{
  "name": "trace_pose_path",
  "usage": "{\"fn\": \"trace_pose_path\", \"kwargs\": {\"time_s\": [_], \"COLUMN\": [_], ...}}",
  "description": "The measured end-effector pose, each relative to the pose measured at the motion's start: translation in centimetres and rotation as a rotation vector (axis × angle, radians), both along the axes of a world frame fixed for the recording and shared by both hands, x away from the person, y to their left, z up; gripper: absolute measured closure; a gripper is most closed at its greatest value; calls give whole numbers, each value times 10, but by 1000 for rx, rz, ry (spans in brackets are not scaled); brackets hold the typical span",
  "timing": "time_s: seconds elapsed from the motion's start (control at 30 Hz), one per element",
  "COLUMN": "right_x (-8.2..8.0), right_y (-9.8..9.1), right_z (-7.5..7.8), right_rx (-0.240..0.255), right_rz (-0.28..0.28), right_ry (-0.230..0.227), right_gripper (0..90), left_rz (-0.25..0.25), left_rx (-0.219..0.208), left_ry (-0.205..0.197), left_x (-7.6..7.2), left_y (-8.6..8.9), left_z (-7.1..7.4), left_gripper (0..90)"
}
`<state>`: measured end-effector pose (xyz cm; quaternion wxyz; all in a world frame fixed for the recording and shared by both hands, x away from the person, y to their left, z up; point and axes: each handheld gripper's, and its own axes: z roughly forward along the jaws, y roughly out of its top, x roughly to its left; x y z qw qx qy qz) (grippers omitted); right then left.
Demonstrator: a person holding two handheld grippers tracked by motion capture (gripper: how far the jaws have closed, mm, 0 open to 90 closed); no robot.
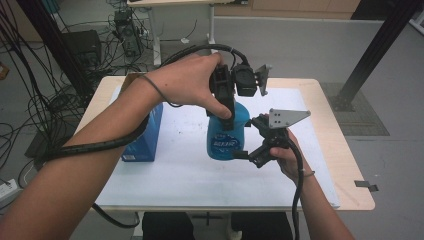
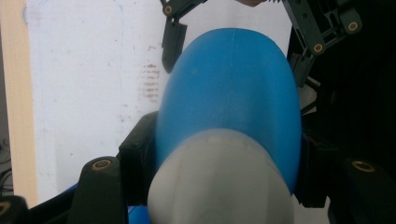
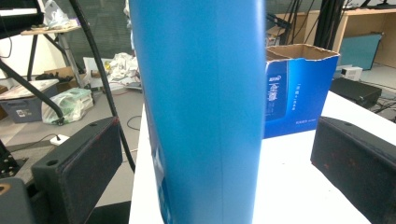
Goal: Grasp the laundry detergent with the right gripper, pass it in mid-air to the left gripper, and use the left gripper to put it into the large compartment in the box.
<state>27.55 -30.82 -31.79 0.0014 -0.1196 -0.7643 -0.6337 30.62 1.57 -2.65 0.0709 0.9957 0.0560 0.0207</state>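
On the table's white mat (image 1: 165, 175), a blue carton (image 1: 145, 137) stood at about nine o'clock from centre, its top flaps open; in the right gripper view it showed behind and to the right of the bottle (image 3: 201, 112).

Your left hand (image 1: 185, 82) came in from eight o'clock and held the left gripper (image 1: 226, 112) pointing downward over the middle of the mat. Its jaws were clamped around the upper part of the blue bottle (image 1: 227, 140), as tight as they went. In the left gripper view, you looked straight down the bottle's rounded blue shoulder (image 2: 229, 98), with its pale grey cap (image 2: 219, 182) nearest the camera and a black jaw pressed against each flank.

The bottle stood upright near the mat's centre, its printed label facing six o'clock.

Your right hand (image 1: 287, 155) came in from five o'clock and held the right gripper (image 1: 247, 145) level, at three o'clock from the bottle's lower body. Its jaws stood wide apart, one on each side of the bottle, with daylight between each pad (image 3: 79, 163) and the blue wall; they gripped nothing. That gripper's grey three-cornered plate sat on top, toward one o'clock.
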Motion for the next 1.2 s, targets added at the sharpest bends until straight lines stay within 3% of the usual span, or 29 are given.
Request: {"fn": "trace_pose_path", "kwargs": {"time_s": [0.3,0.7,1.0,1.2], "right_x": [-4,-6,-5,-5], "right_y": [-16,-23,-21,-21], "right_z": [-3,-7,-8,-8], "right_rx": [-3,8,19,22], "right_rz": [-35,-52,-51,-53], "right_ry": [5,6,1,-1], "right_gripper": [25,27,29,29], "left_rz": [26,68,153,261], "left_rx": [3,13,32,34], "left_ry": [-13,-24,-33,-49], "left_x": [-1,2,9,14], "left_y": [9,23,39,51], "left_z": [5,13,19,21], "left_gripper": [377,377,377,377]}}
